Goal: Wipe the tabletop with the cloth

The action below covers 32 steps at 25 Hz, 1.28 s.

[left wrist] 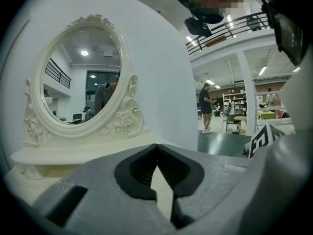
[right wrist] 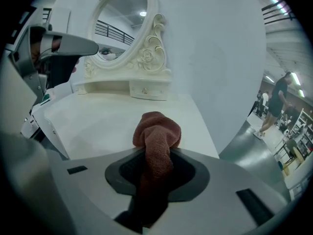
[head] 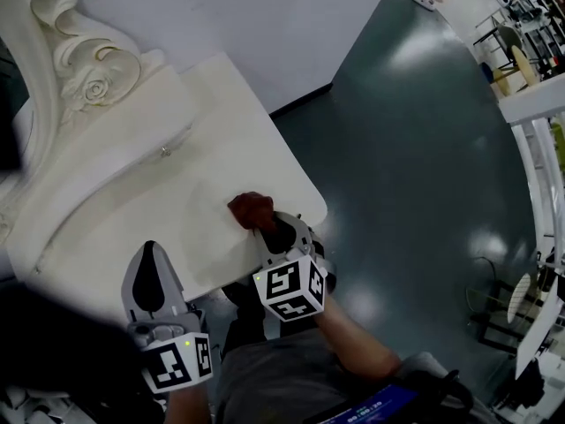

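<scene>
Right gripper [right wrist: 155, 177] pinching bunched, rust-brown terry cloth [right wrist: 157, 131], near dressing table's [head: 168, 206] front right corner. Left gripper [left wrist: 157, 151] pressed together, empty.

Dim overhead lighting, floor [head: 424, 131] glare, fisheye-warped edges

We see a white wall [head: 282, 16] along the top, a glossy dark green floor [head: 415, 166] at right, and an ornate cream mirror [head: 71, 51] upper left.
</scene>
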Motion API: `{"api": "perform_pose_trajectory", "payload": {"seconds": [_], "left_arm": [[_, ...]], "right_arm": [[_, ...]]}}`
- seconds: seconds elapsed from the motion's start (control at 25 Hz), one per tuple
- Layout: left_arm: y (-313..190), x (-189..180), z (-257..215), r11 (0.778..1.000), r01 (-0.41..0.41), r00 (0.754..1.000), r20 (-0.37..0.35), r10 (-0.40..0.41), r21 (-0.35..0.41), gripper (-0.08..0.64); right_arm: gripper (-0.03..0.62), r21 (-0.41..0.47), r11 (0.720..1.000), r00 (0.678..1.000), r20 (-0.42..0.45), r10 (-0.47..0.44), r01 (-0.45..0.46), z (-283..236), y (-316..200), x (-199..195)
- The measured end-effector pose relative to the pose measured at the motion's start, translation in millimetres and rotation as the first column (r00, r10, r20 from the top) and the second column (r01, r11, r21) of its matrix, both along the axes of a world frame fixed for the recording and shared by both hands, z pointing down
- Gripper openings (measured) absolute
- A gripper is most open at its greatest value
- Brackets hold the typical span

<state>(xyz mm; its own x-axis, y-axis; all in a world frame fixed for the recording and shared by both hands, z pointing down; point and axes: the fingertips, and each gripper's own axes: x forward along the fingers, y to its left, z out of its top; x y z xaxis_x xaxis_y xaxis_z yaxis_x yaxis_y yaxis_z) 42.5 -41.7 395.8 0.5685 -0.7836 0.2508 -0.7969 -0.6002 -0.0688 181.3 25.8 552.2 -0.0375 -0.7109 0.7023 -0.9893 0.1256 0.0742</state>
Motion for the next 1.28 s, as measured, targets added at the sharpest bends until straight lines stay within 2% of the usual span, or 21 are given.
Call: {"api": "perform_pose_trajectory", "payload": {"seconds": [0.52, 0.8, 1.04, 1.28], "left_arm": [[-8, 71, 9, 0.994, -0.109, 0.994, -0.01, 0.109, -0.013, 0.01], [-9, 96, 11, 0.988, -0.152, 0.988, -0.022, 0.151, -0.016, 0.011], [-10, 109, 0, 0.983, -0.181, 0.983, -0.035, 0.181, -0.005, 0.011], [-10, 120, -18, 0.979, -0.2, 0.977, -0.064, 0.202, 0.035, 0.011]], "right_arm": [[0.103, 0.01, 0.994, 0.994, -0.005, 0.105, -0.105, 1, 10, 68], [0.103, 0.009, 0.986, 0.986, -0.023, 0.164, -0.164, 2, 18, 103], [0.103, 0.004, 0.967, 0.966, -0.056, 0.254, -0.254, -7, 29, 137], [0.103, 0.058, 0.944, 0.938, -0.112, 0.329, -0.324, -33, 33, 175]]}}
